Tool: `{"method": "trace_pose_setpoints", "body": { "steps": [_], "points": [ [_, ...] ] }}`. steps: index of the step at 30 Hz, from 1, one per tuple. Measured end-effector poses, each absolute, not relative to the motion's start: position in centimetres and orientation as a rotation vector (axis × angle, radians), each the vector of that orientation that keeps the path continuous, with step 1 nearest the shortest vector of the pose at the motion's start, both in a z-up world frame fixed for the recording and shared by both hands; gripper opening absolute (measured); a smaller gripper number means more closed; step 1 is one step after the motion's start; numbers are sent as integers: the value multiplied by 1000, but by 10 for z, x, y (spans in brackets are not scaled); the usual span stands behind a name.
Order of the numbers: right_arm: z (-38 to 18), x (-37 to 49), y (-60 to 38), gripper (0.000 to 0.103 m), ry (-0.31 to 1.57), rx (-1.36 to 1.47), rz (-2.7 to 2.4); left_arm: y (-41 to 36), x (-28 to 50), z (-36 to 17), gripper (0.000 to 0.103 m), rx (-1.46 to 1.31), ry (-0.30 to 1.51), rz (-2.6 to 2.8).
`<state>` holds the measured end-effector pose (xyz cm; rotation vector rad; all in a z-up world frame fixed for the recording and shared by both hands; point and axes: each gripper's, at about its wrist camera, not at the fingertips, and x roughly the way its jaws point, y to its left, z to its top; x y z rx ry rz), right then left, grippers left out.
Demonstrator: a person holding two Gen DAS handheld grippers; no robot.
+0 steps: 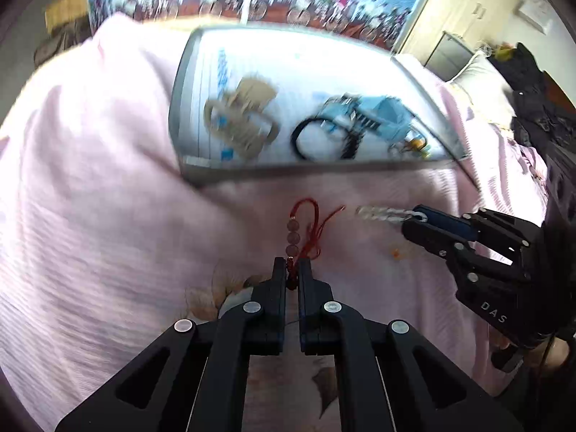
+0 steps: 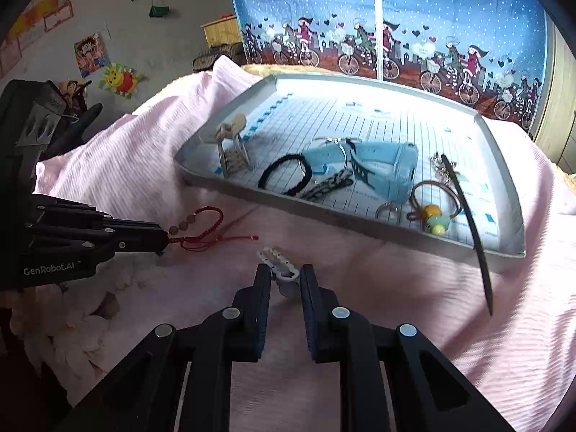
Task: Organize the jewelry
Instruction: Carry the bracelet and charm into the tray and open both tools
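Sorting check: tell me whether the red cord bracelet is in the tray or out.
Out. The red cord bracelet hangs from the left gripper over the pink blanket, short of the tray.

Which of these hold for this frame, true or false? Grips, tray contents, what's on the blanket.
1. The left gripper is shut on the red cord bracelet. True.
2. The right gripper is empty. False: its fingers are closed on a silver hair clip.
3. The black hair tie lies inside the white tray. True.
4. The beige claw clip lies on the pink blanket. False: it sits in the tray, near its left end.
5. The red cord bracelet is already in the tray. False: it is over the blanket, in front of the tray.
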<state>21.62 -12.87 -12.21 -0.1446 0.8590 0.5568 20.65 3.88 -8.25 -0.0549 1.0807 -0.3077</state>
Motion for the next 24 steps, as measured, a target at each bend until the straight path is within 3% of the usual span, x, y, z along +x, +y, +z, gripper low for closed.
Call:
{"method": "trace_pose_setpoints", "body": {
  "steps": [11,17,24],
  "points": [
    [-98,207,-128,16,729,-136,569,53,199,-53,3,-219,928,-335],
    [-84,207,-133,16,629,-96,540,44,200,-36,3,-210,782,-371],
    [-85,228,-141,16,587,-69,466,20,230,-47,3,-169,750,-329]
  ]
}}
